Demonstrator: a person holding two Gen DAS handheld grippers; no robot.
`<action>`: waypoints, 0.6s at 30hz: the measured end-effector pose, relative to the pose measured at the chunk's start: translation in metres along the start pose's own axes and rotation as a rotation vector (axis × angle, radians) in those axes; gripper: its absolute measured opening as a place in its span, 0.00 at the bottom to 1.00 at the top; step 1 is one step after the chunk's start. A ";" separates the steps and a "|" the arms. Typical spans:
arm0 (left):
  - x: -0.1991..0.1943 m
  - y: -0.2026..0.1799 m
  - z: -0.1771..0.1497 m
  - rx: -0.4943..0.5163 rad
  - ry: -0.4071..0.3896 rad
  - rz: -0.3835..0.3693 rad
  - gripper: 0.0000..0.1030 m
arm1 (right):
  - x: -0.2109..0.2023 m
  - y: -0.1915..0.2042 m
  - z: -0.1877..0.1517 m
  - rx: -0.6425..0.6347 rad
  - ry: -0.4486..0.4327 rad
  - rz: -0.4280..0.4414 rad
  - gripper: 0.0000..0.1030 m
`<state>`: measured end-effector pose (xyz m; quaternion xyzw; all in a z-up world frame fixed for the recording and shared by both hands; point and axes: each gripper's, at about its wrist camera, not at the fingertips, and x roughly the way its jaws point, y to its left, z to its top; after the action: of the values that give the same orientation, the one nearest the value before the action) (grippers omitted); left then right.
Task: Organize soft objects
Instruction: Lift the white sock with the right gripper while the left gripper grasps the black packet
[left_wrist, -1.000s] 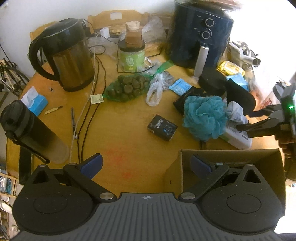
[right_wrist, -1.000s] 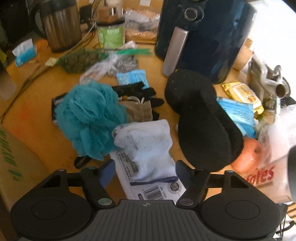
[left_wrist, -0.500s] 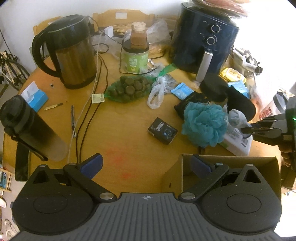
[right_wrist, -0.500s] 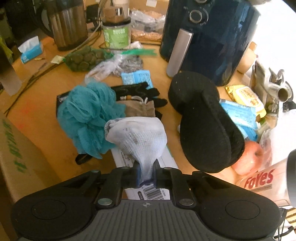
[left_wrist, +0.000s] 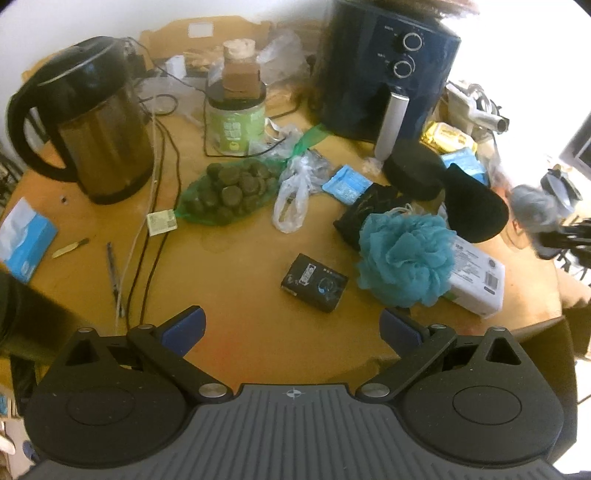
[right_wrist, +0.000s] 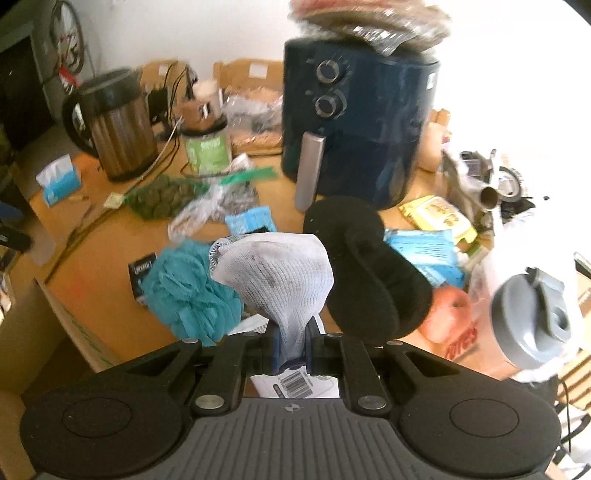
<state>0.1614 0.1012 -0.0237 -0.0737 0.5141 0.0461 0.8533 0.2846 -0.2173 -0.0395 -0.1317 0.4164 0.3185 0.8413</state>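
Right gripper (right_wrist: 291, 349) clamped on a white knitted sock (right_wrist: 275, 278), above a cluttered round wooden table (left_wrist: 240, 266).

Behind the sock, a dark blue air fryer (right_wrist: 360, 122); a black foam pad (right_wrist: 365, 269) to its right; a teal mesh bath pouf (right_wrist: 188, 295), half hidden, to its left. Left gripper (left_wrist: 291, 326) gapes wide, empty. The sock's gripped end is hidden.

Kettle (left_wrist: 88, 122) at counter (left_wrist: 240, 266) rear left, air fryer (left_wrist: 388, 74) rear right, jar (left_wrist: 236, 122) between them; loofah (left_wrist: 406, 258) right of small box (left_wrist: 314, 282), touching wipes pack (left_wrist: 476, 273).
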 end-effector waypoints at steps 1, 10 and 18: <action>0.005 0.000 0.003 0.010 0.005 -0.005 1.00 | -0.006 0.000 -0.001 0.012 -0.007 -0.003 0.14; 0.069 -0.005 0.026 0.146 0.086 -0.093 1.00 | -0.044 0.004 -0.018 0.074 -0.042 -0.016 0.14; 0.132 -0.009 0.037 0.219 0.199 -0.152 0.92 | -0.067 0.011 -0.036 0.160 -0.071 -0.032 0.14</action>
<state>0.2568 0.0991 -0.1225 -0.0232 0.5911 -0.0826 0.8020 0.2249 -0.2549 -0.0085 -0.0594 0.4081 0.2750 0.8685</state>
